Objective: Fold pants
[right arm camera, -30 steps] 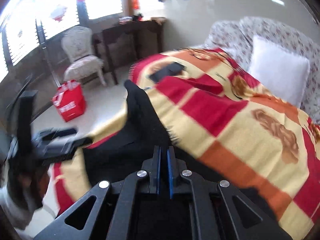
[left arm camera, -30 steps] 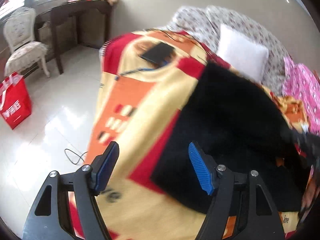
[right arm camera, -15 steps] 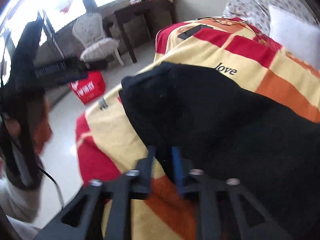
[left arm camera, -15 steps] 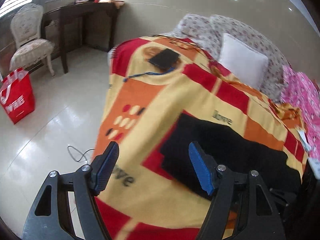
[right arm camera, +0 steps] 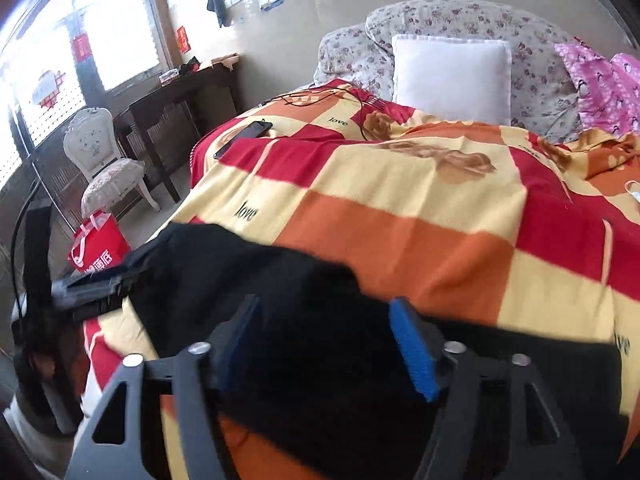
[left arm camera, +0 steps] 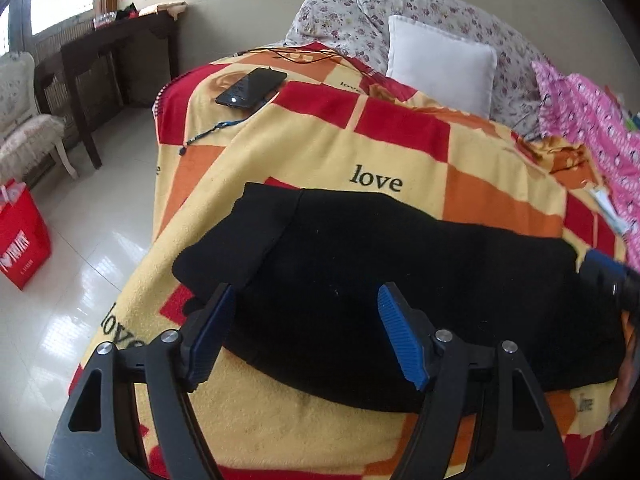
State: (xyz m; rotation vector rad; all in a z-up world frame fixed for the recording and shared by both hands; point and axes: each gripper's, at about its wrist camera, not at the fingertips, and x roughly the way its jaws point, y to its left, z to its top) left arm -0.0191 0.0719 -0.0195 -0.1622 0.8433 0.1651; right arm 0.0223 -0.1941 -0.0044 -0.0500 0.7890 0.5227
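Black pants (left arm camera: 400, 280), folded over, lying on the blanket (left arm camera: 400, 152) by the bed's near edge: right tool (right arm camera: 332, 344) just opened, empty; left tool (left arm camera: 304, 332) apart; next, grip an end and fold again.

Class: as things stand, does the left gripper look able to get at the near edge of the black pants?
Probably yes: the left gripper stands open just above the pants, with nothing between its fingers and the cloth.
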